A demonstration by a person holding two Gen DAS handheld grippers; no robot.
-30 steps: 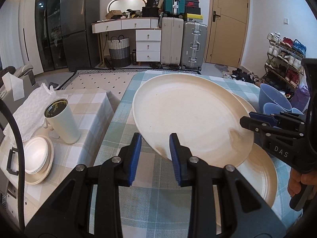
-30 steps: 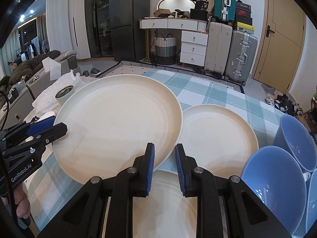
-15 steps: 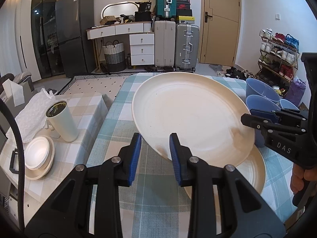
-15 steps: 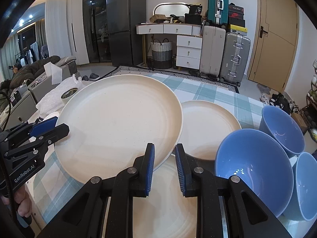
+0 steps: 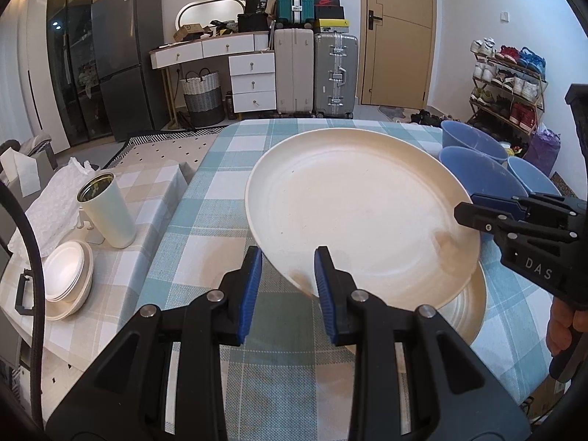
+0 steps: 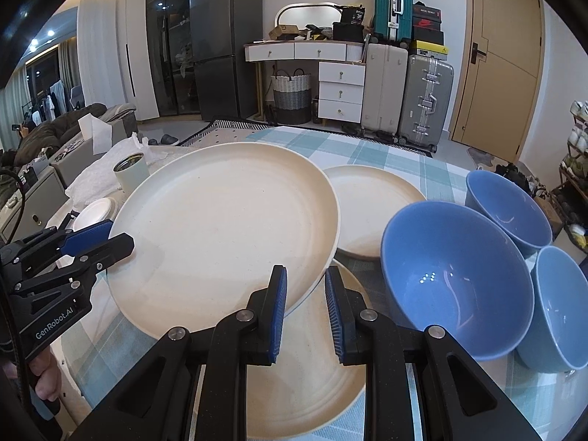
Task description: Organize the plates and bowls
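A large cream plate (image 5: 360, 213) is held in the air between both grippers, its near rim between the blue pads of my left gripper (image 5: 287, 272). My right gripper (image 6: 304, 290) grips the opposite rim of the same plate (image 6: 224, 235). Both are shut on it. A second cream plate (image 6: 308, 360) lies on the checked tablecloth under it, and a third (image 6: 375, 205) lies further back. Three blue bowls (image 6: 452, 275) stand at the right of the plates.
A lower side table (image 5: 154, 180) at the left holds a white tumbler (image 5: 106, 213), crumpled wrap and a stack of small white dishes (image 5: 66, 279). The table's edge is close at the left. Suitcases, drawers and a fridge stand far behind.
Both grippers have carried the large plate back toward the near side and lower, so it now hangs over the near cream plate. The blue bowls have come into fuller view.
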